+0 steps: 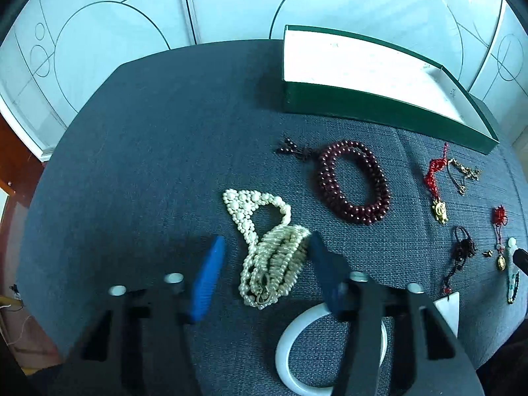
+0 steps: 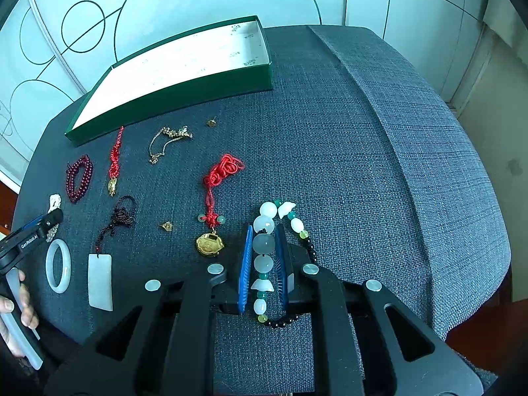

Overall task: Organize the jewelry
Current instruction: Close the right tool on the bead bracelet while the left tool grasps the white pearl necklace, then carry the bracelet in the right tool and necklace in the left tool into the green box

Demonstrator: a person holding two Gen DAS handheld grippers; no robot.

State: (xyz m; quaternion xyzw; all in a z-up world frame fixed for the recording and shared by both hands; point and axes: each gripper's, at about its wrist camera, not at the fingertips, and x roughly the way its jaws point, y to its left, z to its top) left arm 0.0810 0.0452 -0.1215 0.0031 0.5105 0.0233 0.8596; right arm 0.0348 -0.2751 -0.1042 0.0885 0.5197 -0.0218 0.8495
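My left gripper (image 1: 265,247) is open, its blue fingers on either side of a heap of white pearl strands (image 1: 269,257) on the grey cloth. A dark red bead bracelet (image 1: 353,181) lies beyond it. An open green box with a white inside (image 1: 376,105) stands at the back. My right gripper (image 2: 263,234) is shut on a string of white and green stone beads (image 2: 264,242), which lies on the cloth. A gold pendant on red cord (image 2: 210,244) lies just left of it.
A white jade bangle (image 2: 58,265), a white rectangular pendant (image 2: 100,280) on dark cord, a red knot charm (image 2: 115,161), a gold chain (image 2: 165,143) and small gold studs (image 2: 166,226) are spread on the cloth. The green box (image 2: 184,92) is at the back left.
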